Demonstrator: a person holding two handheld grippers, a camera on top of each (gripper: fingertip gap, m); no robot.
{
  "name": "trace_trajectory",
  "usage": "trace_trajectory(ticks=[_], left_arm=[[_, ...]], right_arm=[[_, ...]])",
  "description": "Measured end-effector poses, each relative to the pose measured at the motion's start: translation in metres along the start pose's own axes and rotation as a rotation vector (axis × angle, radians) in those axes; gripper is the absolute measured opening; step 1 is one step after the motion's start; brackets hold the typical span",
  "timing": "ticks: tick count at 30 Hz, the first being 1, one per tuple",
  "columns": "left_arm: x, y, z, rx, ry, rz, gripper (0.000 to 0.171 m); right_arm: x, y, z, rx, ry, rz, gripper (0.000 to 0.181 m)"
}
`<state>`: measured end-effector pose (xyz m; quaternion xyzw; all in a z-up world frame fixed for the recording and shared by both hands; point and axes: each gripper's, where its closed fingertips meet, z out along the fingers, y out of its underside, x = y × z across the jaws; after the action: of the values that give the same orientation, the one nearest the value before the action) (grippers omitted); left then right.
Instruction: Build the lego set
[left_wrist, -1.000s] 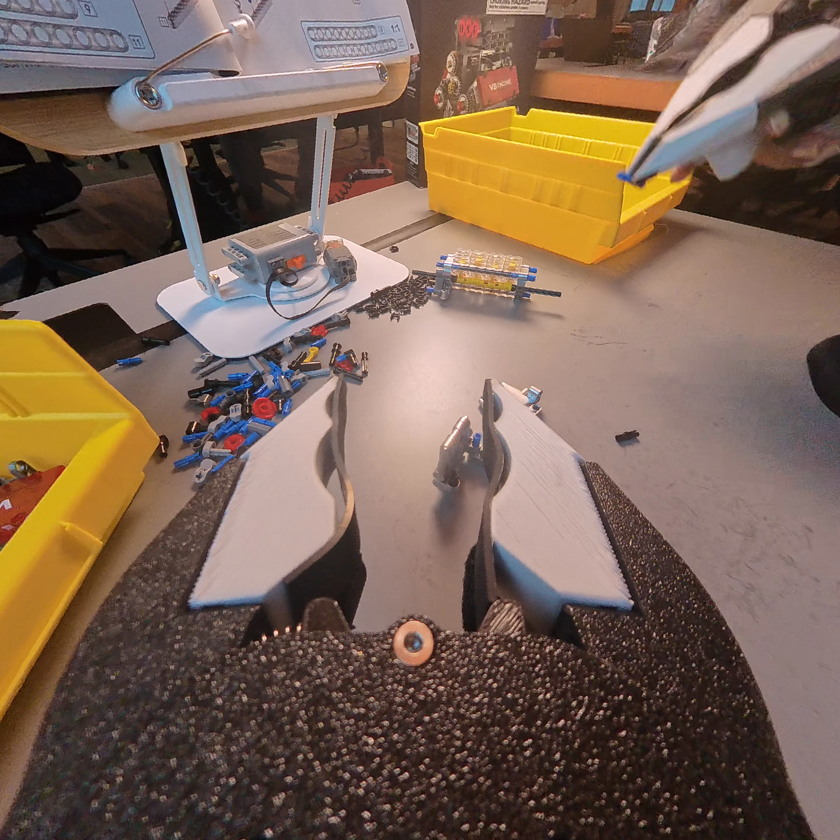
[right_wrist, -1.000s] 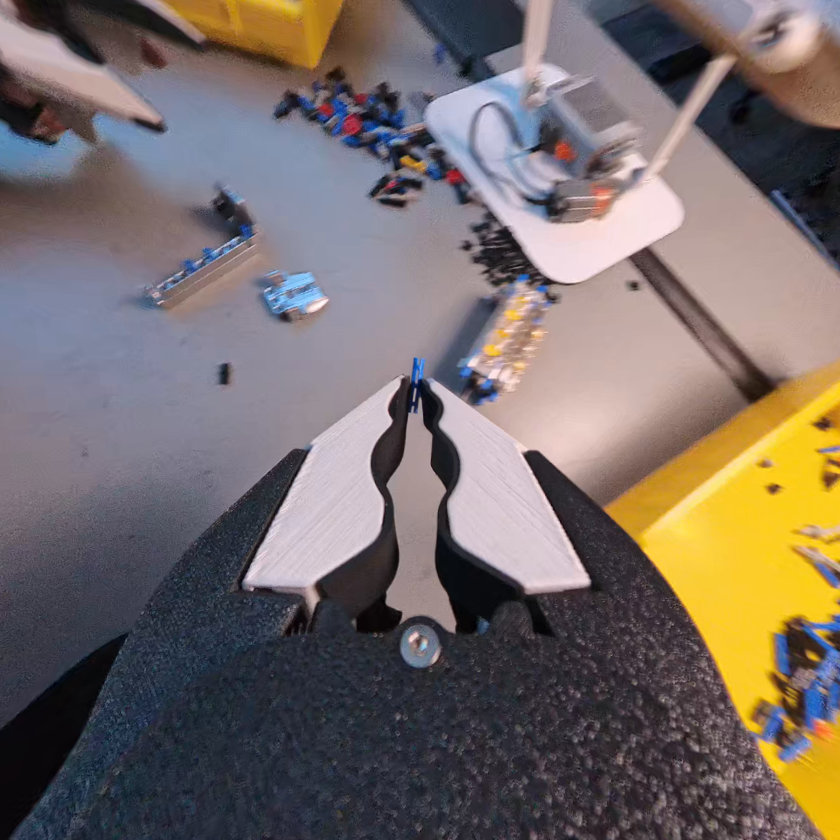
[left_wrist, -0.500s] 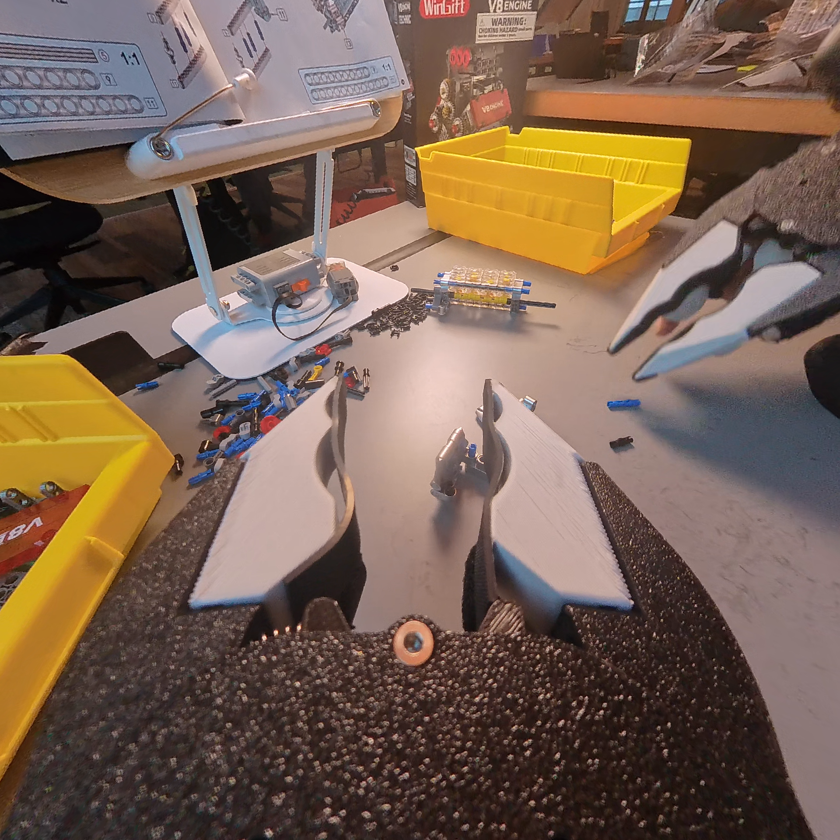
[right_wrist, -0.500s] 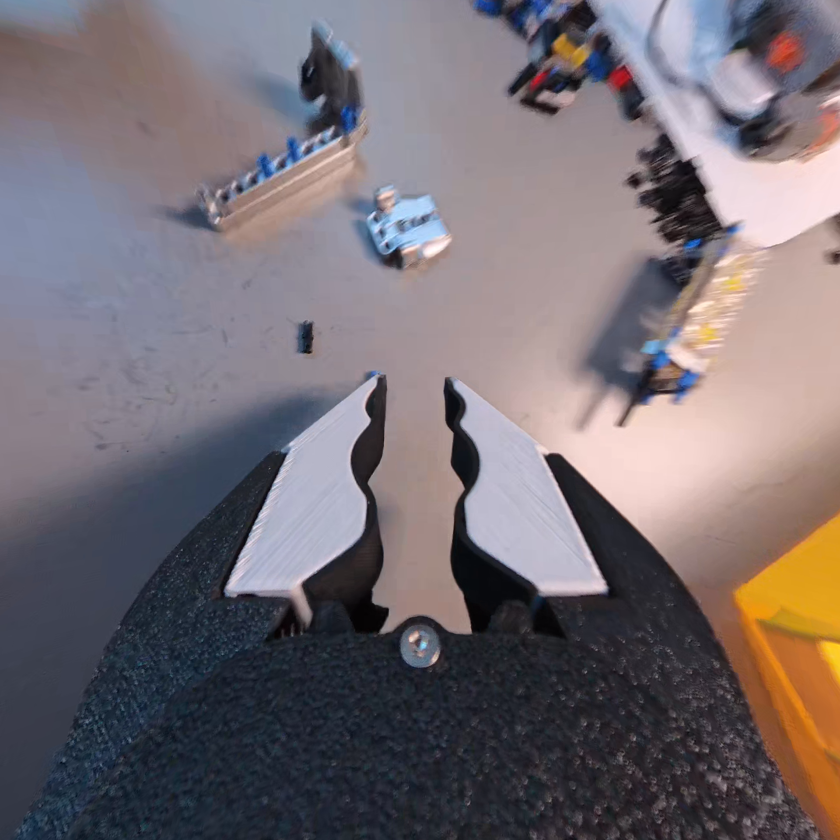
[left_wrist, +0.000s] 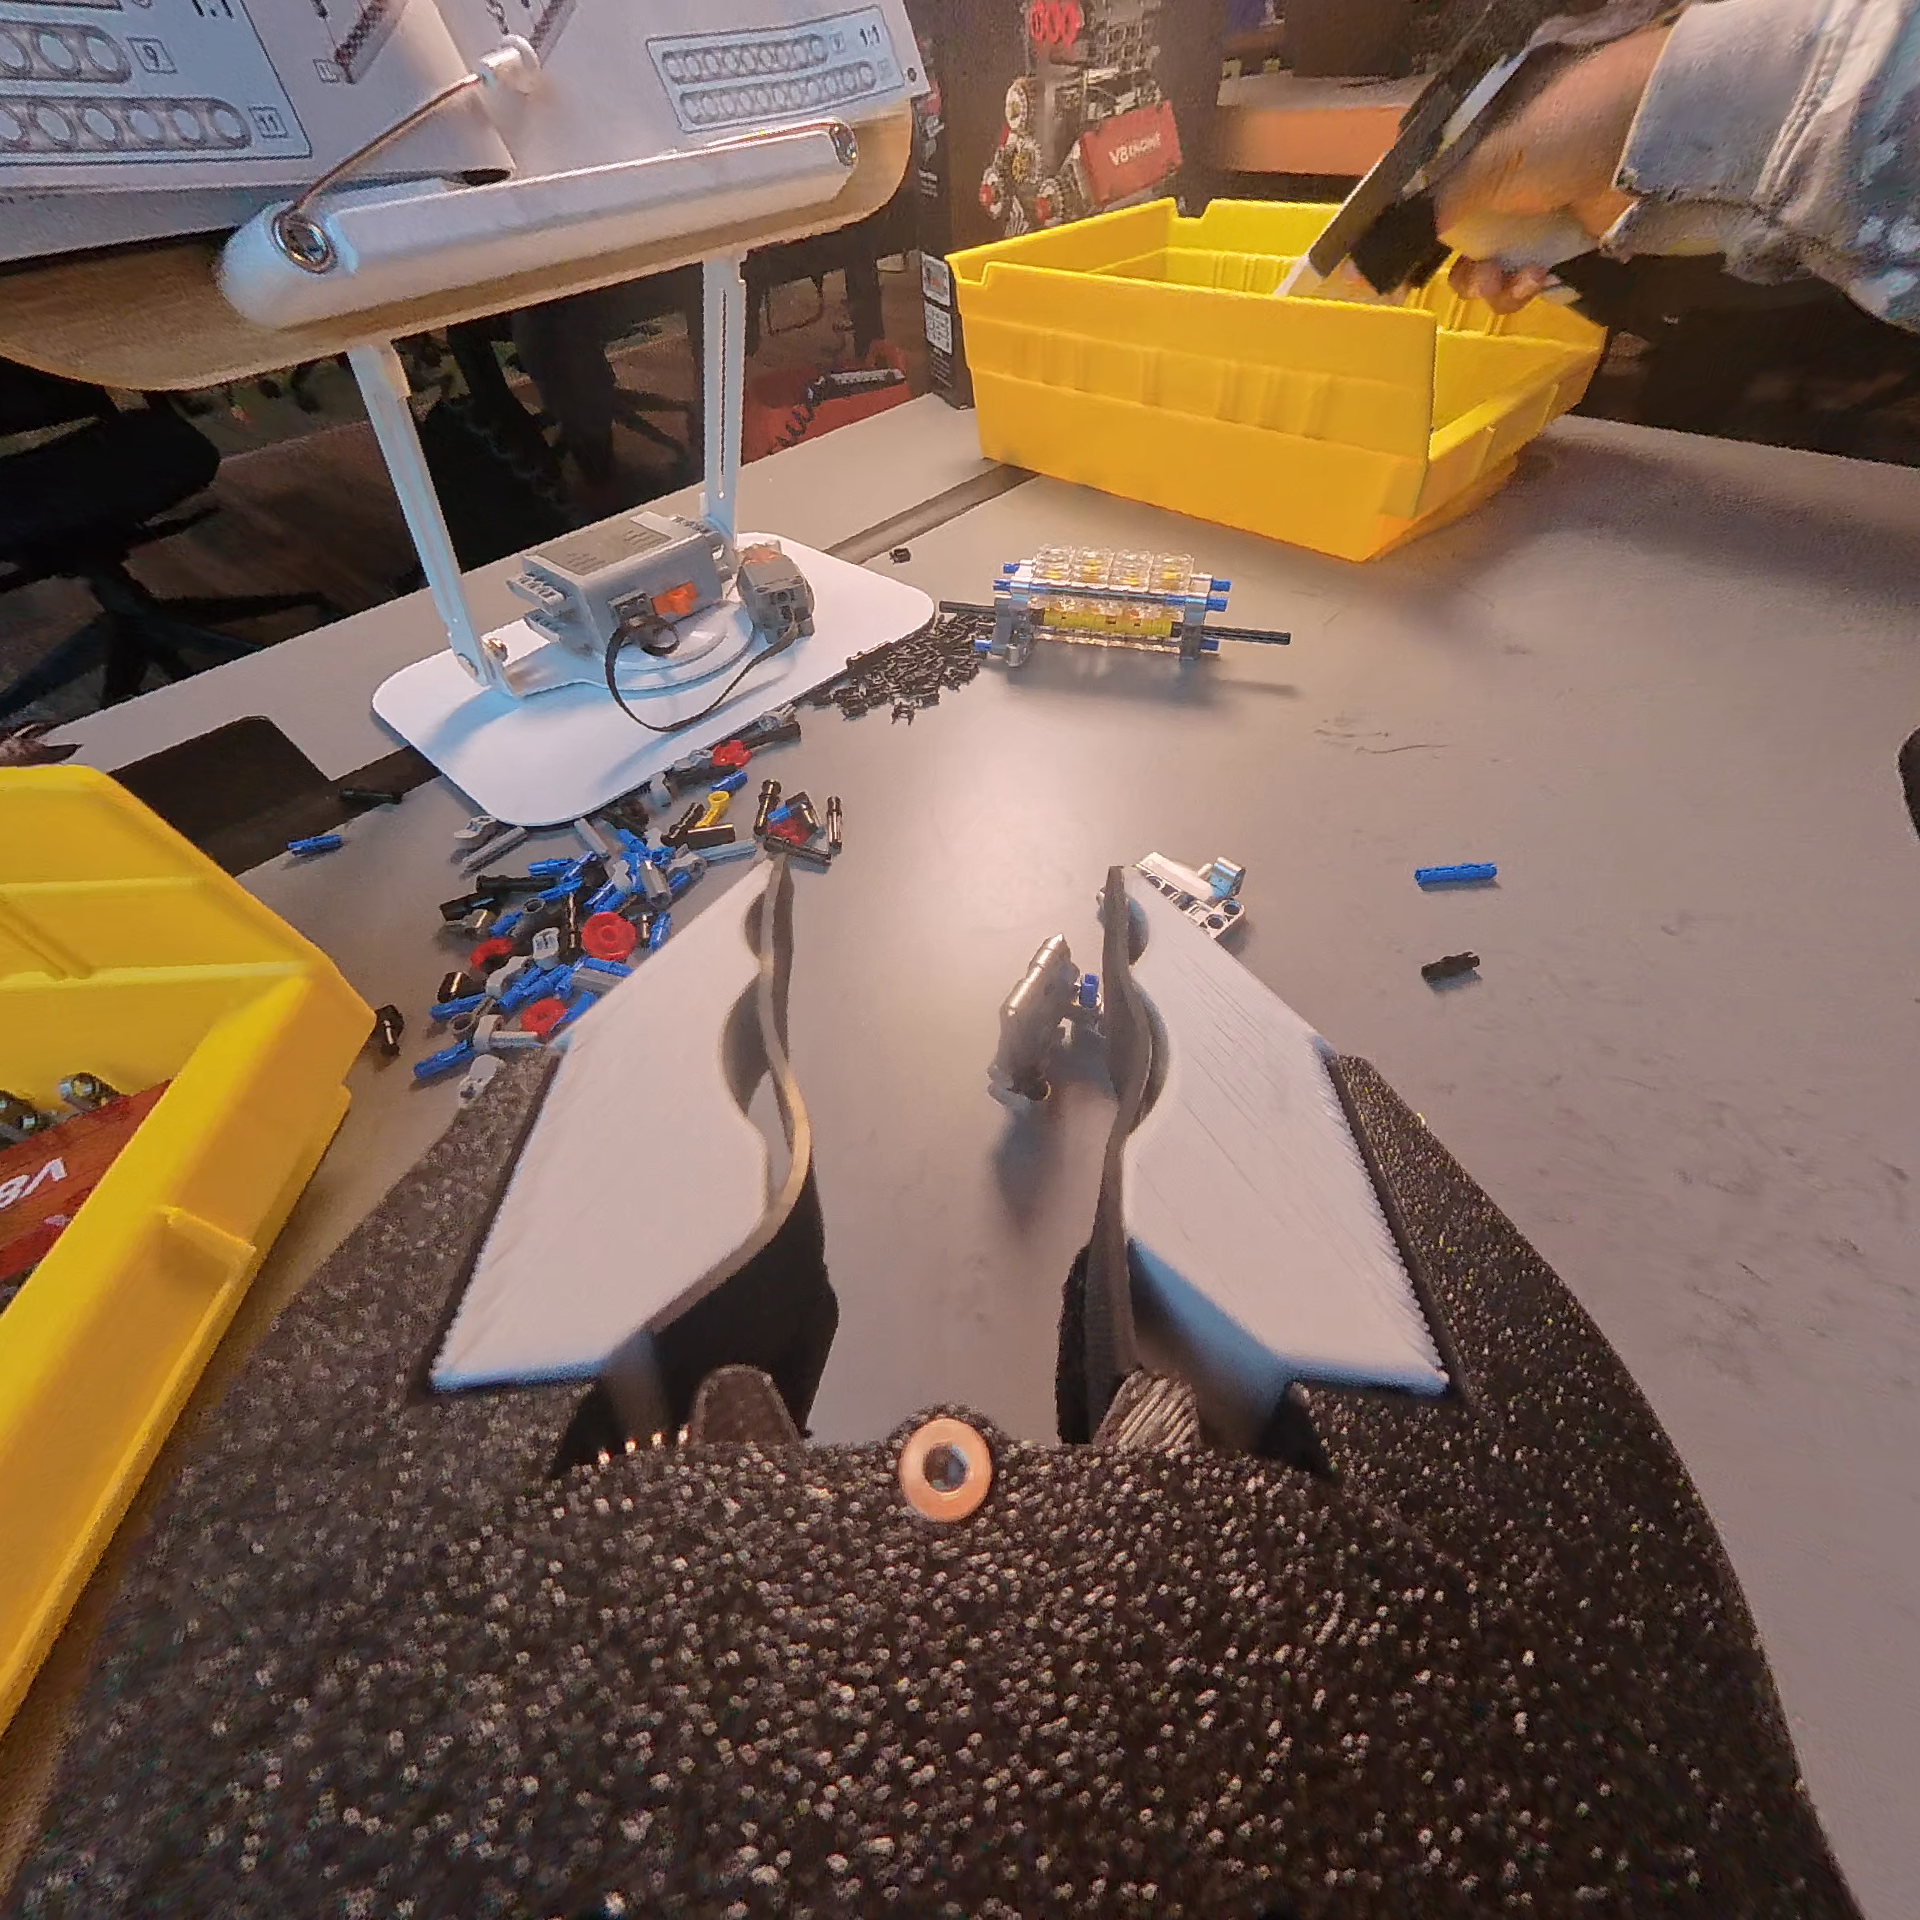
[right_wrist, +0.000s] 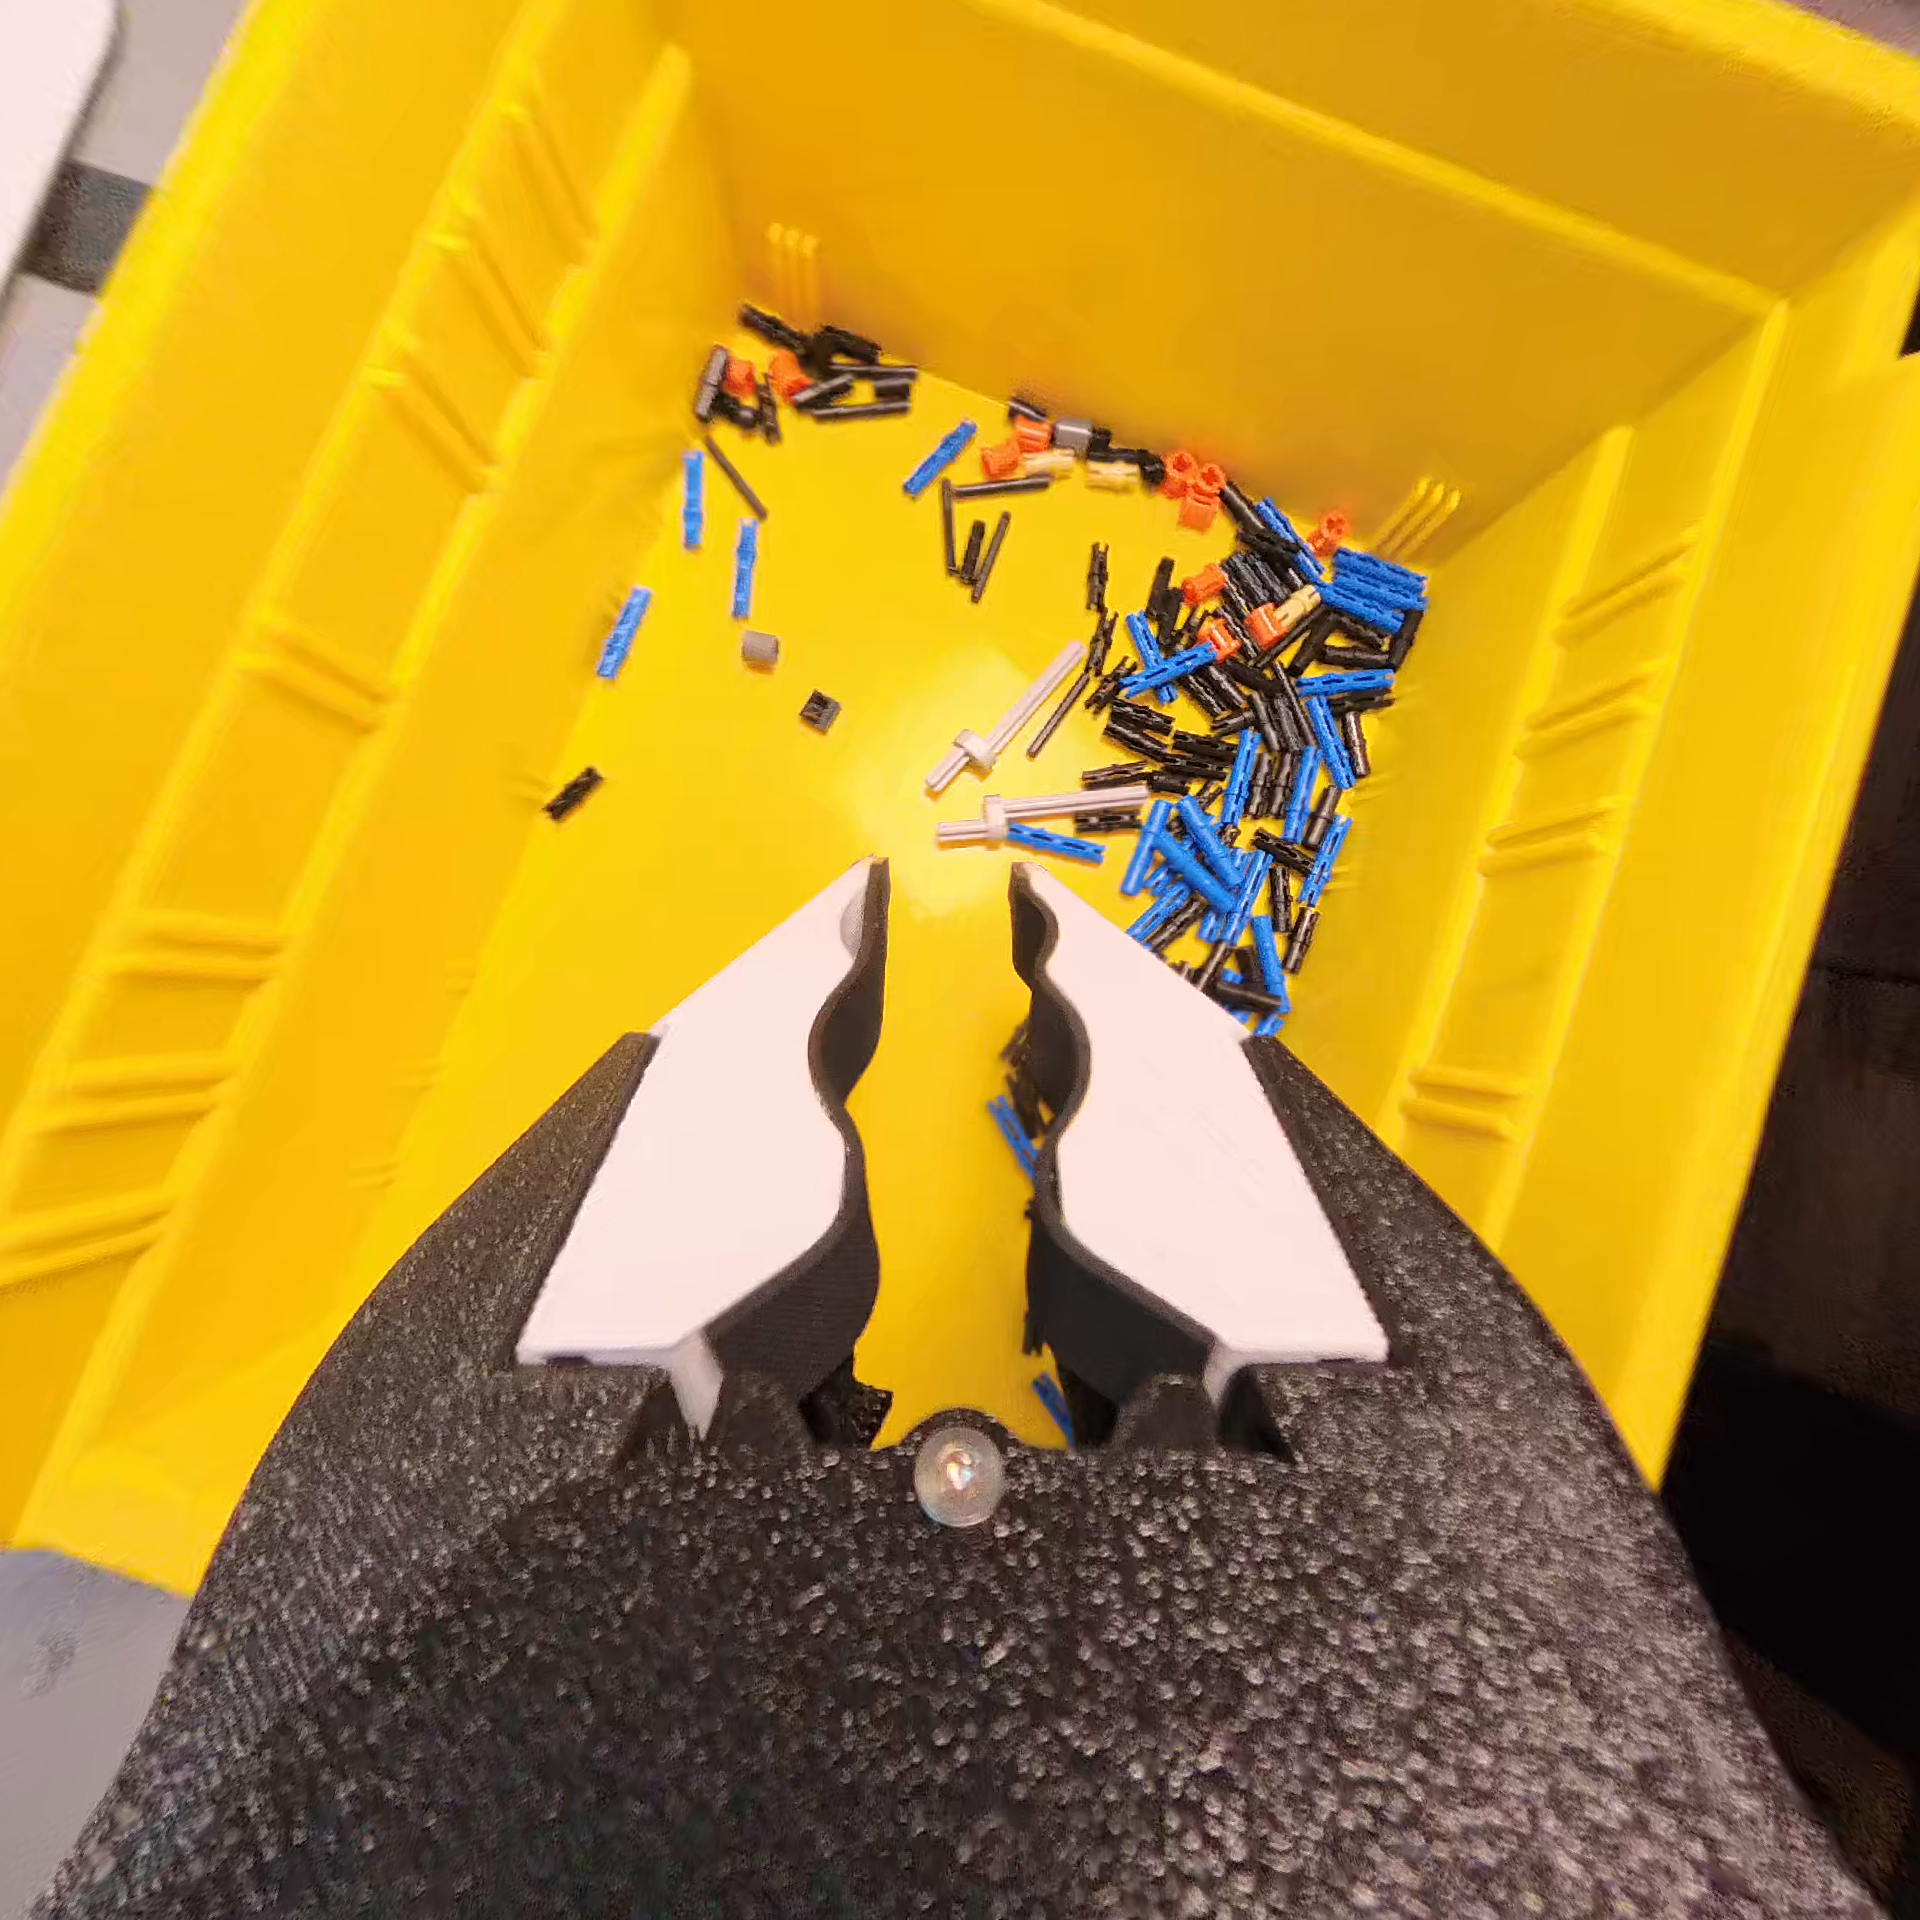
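Gone from above the table (left_wrist: 1558, 1195) to over the far yellow bin (right_wrist: 416, 520): right gripper (right_wrist: 948, 883), parted and empty, aimed down beside a heap of blue and black pins (right_wrist: 1247, 748) on the right. Let go a moment ago, one blue pin (left_wrist: 1455, 875), lying on the table's right. Unmoved, left gripper (left_wrist: 940, 883), spread wide, holding nothing, grey piece (left_wrist: 1034, 1013) just beside its right finger.

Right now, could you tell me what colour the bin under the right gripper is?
The bin is bright yellow, clearest in the right wrist view, with the right gripper open above it.
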<state>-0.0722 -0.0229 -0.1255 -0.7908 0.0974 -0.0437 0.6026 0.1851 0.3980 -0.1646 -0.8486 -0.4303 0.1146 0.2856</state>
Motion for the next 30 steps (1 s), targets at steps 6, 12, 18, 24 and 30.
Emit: trace_trajectory(ticks=[6,12,18,24,30], left_arm=[[-0.001,0.005,0.002,-0.018,0.007,-0.010,0.058],[0.001,0.003,0.002,-0.015,0.015,-0.003,0.058],[0.000,0.000,0.000,-0.006,0.017,-0.007,0.058],[0.002,0.001,0.001,-0.011,0.019,-0.002,0.058],[0.002,0.001,0.001,-0.011,0.019,-0.002,0.058]], right_arm=[[0.024,-0.001,0.028,-0.020,0.026,0.128,0.019],[0.026,0.008,0.036,-0.090,0.043,0.155,0.006],[0.018,0.014,0.031,-0.122,0.021,0.147,0.004],[0.010,0.024,0.025,-0.155,-0.023,0.165,0.009],[0.006,0.025,0.013,-0.145,-0.029,0.152,0.018]])
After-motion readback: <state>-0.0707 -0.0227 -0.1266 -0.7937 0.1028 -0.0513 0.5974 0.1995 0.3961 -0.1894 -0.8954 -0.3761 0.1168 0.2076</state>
